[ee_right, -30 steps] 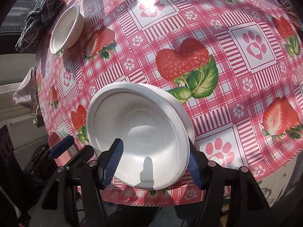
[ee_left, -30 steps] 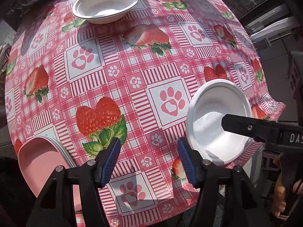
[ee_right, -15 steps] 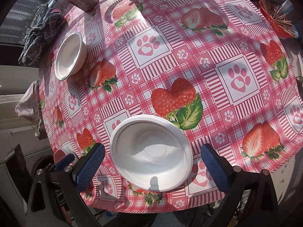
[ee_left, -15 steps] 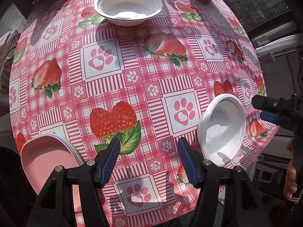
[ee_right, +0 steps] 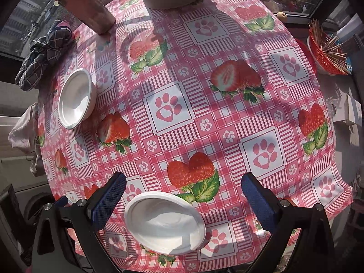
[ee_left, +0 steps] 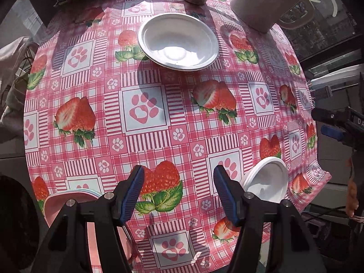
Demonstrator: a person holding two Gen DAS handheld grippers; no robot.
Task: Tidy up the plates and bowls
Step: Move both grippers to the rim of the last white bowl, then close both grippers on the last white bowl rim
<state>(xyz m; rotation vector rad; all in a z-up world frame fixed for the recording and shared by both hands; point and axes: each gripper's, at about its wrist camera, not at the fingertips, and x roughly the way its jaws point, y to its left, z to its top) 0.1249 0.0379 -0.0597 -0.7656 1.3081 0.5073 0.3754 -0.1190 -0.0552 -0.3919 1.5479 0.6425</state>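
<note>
Hovering above the tabletop [ee_right: 227,122], the right gripper [ee_right: 183,201] stood wide open and empty; the near bowl [ee_right: 165,223] lay below on the cloth, between its fingers [ee_right: 109,201] in the view but closer to the left one, touching neither. The left gripper [ee_left: 178,192] was also open, holding nothing, with that same bowl [ee_left: 268,179] just outside its right finger and pink plates [ee_left: 68,204] under its left finger at the table's edge. A far bowl [ee_left: 178,41] sat well apart, near a mug [ee_left: 266,2]. Letters "DA" showed on the right gripper's body, cut off by the frame.
</note>
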